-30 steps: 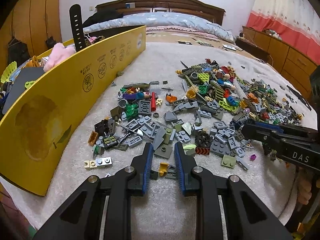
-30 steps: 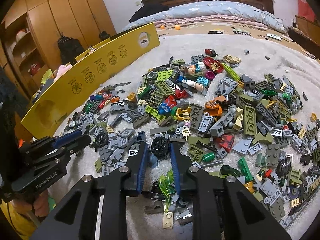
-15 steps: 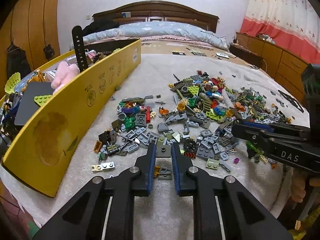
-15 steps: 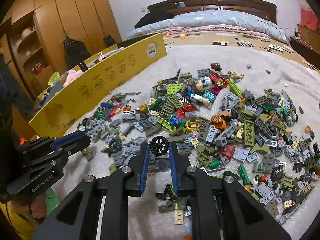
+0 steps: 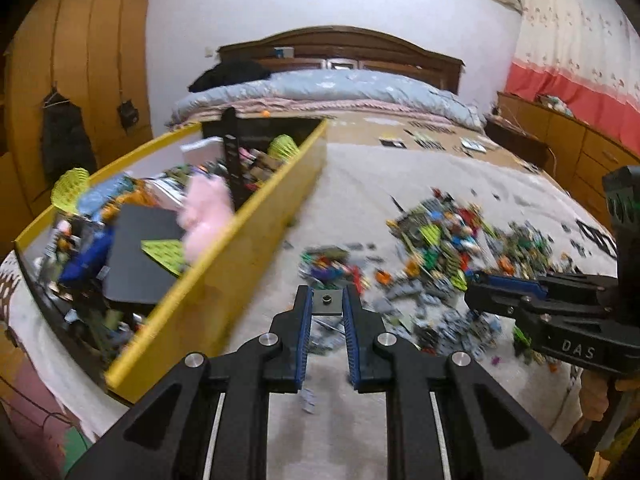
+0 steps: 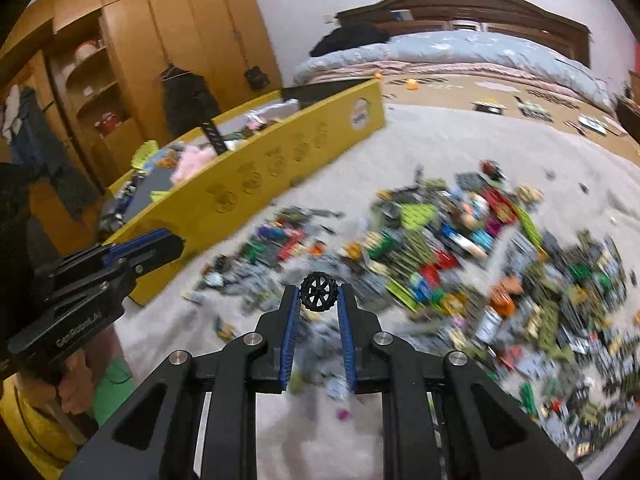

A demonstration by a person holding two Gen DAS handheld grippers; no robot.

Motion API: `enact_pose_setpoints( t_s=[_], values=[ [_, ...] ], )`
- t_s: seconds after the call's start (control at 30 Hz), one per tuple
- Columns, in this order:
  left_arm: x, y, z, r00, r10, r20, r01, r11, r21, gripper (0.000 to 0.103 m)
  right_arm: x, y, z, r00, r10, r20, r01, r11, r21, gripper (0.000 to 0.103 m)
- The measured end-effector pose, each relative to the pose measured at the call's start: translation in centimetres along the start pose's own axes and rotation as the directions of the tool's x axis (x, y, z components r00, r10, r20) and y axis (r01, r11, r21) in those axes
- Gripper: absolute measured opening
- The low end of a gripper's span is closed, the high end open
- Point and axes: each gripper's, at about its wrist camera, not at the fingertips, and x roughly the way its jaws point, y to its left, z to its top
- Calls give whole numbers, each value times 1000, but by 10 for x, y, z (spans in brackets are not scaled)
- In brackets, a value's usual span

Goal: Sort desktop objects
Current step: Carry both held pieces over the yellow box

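My left gripper (image 5: 327, 304) is shut on a small grey plate piece (image 5: 327, 303) and holds it raised above the pale cloth, just right of the yellow box (image 5: 224, 280). My right gripper (image 6: 318, 293) is shut on a black toy wheel (image 6: 318, 291) and holds it raised above the brick pile (image 6: 460, 256). The pile (image 5: 440, 248) also lies ahead and right in the left wrist view. Each gripper shows in the other's view: the right gripper (image 5: 520, 292) and the left gripper (image 6: 132, 252).
The yellow box (image 6: 280, 168) stands at the left, holding a pink plush (image 5: 204, 208), a black board (image 5: 136, 256), green plates and other toys. A bed (image 5: 328, 92) is behind, cabinets (image 5: 572, 148) at the right, a wardrobe (image 6: 120, 80) at the left.
Both grippers have lifted off the pile with their pieces and tilted up. The left gripper has swung towards the yellow box, whose inside now shows.
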Motion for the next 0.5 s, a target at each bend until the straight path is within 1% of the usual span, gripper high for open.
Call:
enact_pose_setpoints(
  t_s=[0.23,0.5],
  values=[
    [-13,35,12,996,84,35,-82,995,-55,15,10,39,21,997,76,2,-76,994,-80,20],
    [-28,82,18,981,189,49,-183,977,-105,15,22,80,37,987,158,3,-156,979,-129,20]
  ],
)
